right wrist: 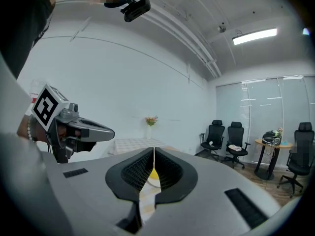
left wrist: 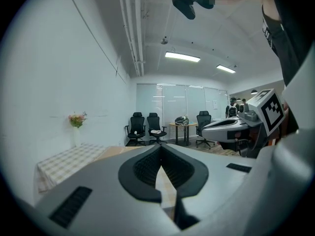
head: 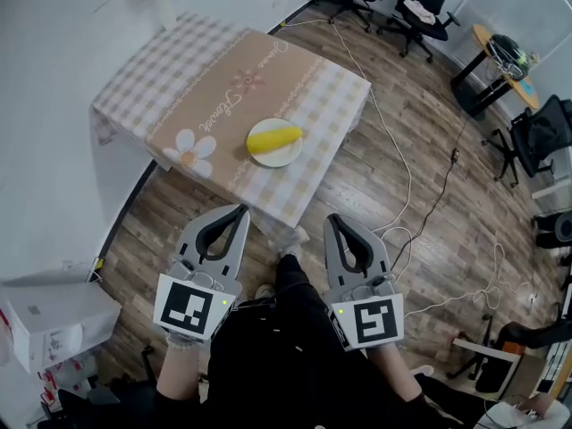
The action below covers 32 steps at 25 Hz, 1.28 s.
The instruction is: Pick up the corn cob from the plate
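Yellow corn cob (head: pixel 274 138) lies on round white plate (head: pixel 286 160); grey left gripper (head: pixel 241 209) and right gripper (head: pixel 331 218), both clenched empty, are well apart from plate.

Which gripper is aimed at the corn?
The right gripper: its own view shows yellow corn just beyond its shut jaws, while the left gripper sees only tablecloth there.

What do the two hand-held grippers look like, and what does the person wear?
Both the left gripper and the right gripper have light grey bodies with black ribbed pads around a teardrop-shaped hollow. Each carries a white cube with black square markers and a green light. The person wears black clothing.
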### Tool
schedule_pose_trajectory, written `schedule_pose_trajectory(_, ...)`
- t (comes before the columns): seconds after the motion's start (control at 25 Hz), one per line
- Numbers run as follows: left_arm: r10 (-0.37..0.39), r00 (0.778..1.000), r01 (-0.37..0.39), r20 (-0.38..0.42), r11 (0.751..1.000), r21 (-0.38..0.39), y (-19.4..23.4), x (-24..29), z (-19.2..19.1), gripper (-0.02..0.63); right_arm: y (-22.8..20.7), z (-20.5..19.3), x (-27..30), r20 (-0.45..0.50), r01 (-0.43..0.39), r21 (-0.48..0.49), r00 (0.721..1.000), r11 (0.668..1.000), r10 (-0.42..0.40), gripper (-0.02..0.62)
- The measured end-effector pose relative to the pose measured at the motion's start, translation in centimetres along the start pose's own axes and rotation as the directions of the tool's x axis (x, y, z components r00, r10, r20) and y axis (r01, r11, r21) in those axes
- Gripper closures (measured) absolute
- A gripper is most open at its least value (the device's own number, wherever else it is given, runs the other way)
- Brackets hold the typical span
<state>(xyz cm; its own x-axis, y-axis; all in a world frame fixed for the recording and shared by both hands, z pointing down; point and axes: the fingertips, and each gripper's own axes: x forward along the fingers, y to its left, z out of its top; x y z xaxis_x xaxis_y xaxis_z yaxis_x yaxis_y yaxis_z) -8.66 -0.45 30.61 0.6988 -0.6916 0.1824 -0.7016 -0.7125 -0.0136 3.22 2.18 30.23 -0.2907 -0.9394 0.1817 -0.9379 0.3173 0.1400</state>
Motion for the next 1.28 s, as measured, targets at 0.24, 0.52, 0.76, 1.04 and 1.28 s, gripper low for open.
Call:
schedule_pose_trajectory(0.24,0.03,0.999,-0.03,-0.01,1.0,0.001,1.6,3.4,0.4,0.594,-2.4,0.1,3.2,-0.004,-0.035,-0.005,0.999,0.999,0.035,0.551)
schedule_pose_trajectory(0.52,0.072,0.997,-0.072,-0.028,0.997,-0.005,3.3,7.8,1.1,0.594,-5.9,0.2,7.5,-0.008,-0.085,-0.003,0.996,0.996,0.085,0.551)
schedule_pose_trajectory(0.76,0.113,0.993,-0.114,-0.045,0.993,-0.017,4.5,11.6,1.5,0.594,-8.7,0.1,10.8,-0.01,-0.141,-0.006,0.99,0.99,0.141,0.551)
schedule_pose_trajectory(1.04,0.176,0.983,-0.177,-0.049,0.984,-0.017,6.0,14.7,1.5,0.594,-11.1,-0.6,14.0,-0.037,-0.213,-0.007,0.976,0.977,0.213,0.551)
schedule_pose_trajectory(1.28,0.242,0.969,-0.242,-0.05,0.97,0.005,7.4,15.2,1.0,0.594,-13.4,-1.1,15.6,-0.041,-0.219,0.014,0.975,0.976,0.22,0.551)
